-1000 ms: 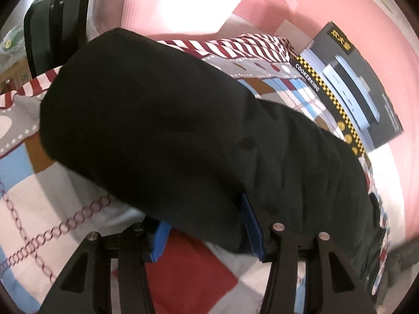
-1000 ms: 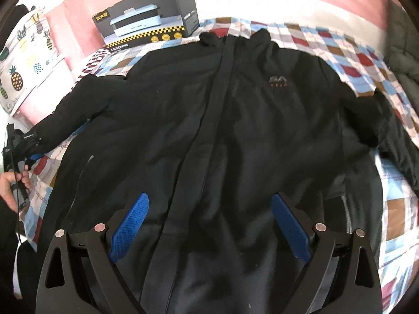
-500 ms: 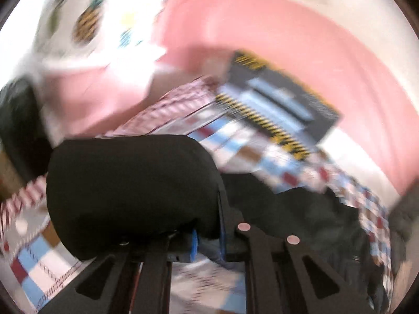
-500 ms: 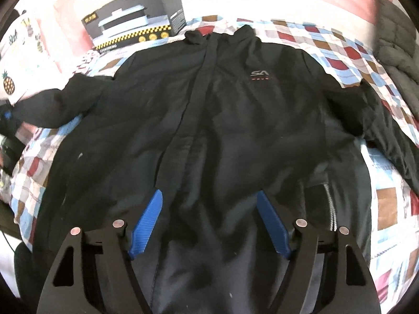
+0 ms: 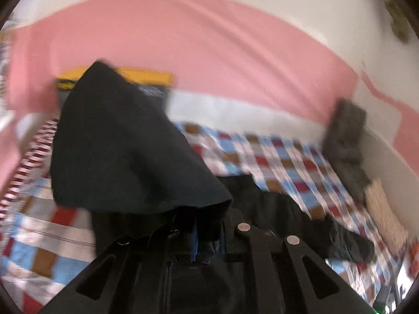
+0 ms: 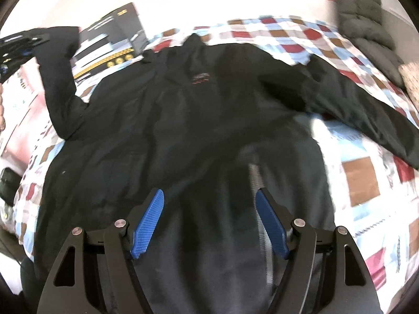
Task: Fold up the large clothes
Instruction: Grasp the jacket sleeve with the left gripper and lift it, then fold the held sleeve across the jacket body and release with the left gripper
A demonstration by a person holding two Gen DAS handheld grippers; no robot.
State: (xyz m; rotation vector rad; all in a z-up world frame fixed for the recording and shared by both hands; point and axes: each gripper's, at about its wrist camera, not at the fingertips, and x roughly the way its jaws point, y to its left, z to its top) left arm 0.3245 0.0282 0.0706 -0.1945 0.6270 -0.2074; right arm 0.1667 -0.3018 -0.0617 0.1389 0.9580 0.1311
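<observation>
A black jacket (image 6: 199,120) lies front-up and spread flat on a bed with a checked quilt (image 6: 361,180), directly ahead of and beneath the right claw (image 6: 209,225). The right claw hovers over the jacket's lower body with its blue pads wide apart, gripping nothing. The left claw (image 5: 201,238) is pinched together on the end of one sleeve (image 5: 125,151), which is lifted off the bed and drapes in front of that claw; from the right claw's view this raised sleeve (image 6: 60,78) stands up at the far left, beside a dark box (image 6: 110,44). The other sleeve (image 6: 366,110) lies outstretched to the right. The step in hand appears to be the first fold, bringing the sleeve in. Next, the left claw likely needs to carry it across the chest and let go.
</observation>
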